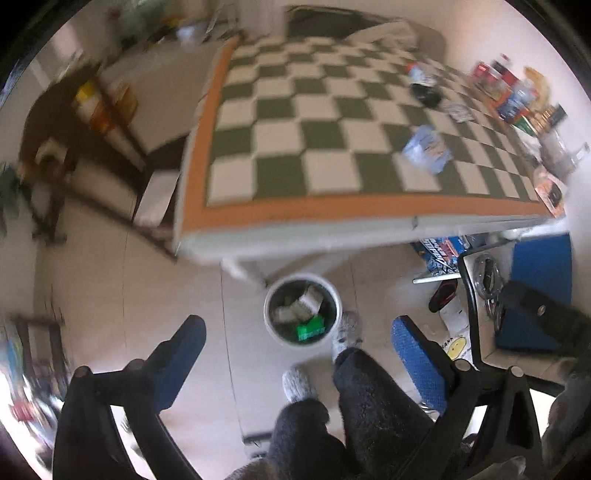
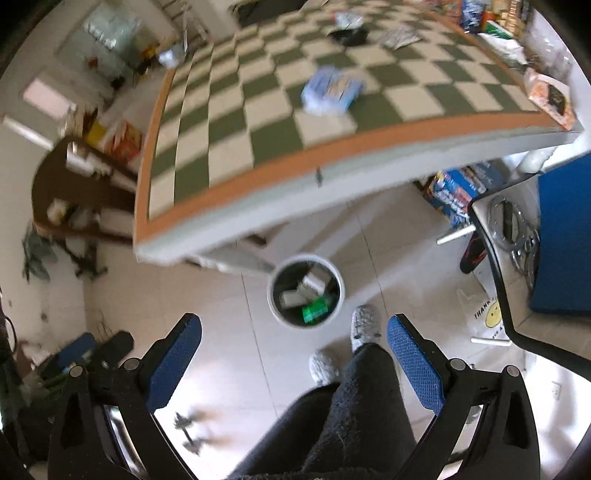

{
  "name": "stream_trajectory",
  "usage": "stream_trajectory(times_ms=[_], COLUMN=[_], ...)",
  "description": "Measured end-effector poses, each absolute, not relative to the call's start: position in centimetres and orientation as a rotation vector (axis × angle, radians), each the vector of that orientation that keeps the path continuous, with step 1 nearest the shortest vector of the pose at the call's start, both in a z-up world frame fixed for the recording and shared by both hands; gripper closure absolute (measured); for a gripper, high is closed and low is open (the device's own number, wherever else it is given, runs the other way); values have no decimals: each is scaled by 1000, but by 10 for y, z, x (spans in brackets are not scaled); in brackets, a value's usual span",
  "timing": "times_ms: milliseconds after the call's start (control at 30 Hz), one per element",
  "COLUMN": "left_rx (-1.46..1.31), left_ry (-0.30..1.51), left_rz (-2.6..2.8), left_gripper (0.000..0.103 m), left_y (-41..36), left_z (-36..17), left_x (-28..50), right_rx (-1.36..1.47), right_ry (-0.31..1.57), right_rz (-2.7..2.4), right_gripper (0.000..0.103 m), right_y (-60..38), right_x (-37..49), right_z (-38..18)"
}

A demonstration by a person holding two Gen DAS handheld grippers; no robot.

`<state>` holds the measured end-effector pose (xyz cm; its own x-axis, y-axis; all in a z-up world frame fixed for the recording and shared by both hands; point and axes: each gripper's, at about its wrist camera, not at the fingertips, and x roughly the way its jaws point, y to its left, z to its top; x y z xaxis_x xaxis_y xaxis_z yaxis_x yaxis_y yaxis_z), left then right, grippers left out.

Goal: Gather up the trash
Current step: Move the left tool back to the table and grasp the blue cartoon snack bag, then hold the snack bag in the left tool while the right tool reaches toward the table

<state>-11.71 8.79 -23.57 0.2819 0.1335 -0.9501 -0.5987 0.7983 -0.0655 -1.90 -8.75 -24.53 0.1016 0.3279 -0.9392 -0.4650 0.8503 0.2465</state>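
Note:
A white round trash bin [image 1: 334, 295] [image 2: 341, 284] stands on the tiled floor below the table's front edge, holding a green packet [image 1: 311, 329] [image 2: 314, 310] and pale crumpled wrappers. On the checkered tablecloth [image 1: 325, 122] [image 2: 266, 107] lie a blue-white wrapper [image 1: 426, 147] [image 2: 332, 92], a black item [image 1: 426, 95] [image 2: 349, 35] and a silvery wrapper [image 1: 460, 110] [image 2: 400, 37]. My left gripper [image 1: 297, 330] hangs high over the floor, open, nothing between its blue pads. My right gripper [image 2: 295, 328] is likewise open and empty above the bin.
A person's dark trouser legs [image 1: 369, 402] [image 2: 354, 398] and grey slippers [image 1: 347, 330] [image 2: 364, 325] stand beside the bin. Boxes and packets [image 1: 513, 92] crowd the table's far right edge. A brown chair [image 1: 55, 122] [image 2: 74, 184] stands left; a blue panel [image 2: 565, 236] and white bag [image 2: 487, 314] right.

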Motion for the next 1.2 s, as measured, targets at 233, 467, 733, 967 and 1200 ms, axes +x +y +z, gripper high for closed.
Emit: stream_trajectory(times_ms=[233, 467, 733, 967, 1200], left_rx=[-237, -106, -171, -421, -681], left_ry=[1250, 1441, 1633, 1559, 1422], left_rz=[343, 200, 147, 366, 695], left_gripper=[0, 0, 39, 44, 44], left_y=[82, 68, 80, 148, 238], left_z=[-236, -290, -360, -342, -330], left_x=[31, 169, 241, 228, 211], right_rx=[-58, -41, -26, -30, -80], right_ry=[1373, 1466, 1576, 1599, 1516], right_rz=[456, 351, 292, 367, 510], right_gripper=[1, 1, 1, 1, 1], right_y=[-111, -138, -148, -104, 3], right_x=[88, 215, 323, 379, 439], right_z=[-240, -285, -331, -338, -316])
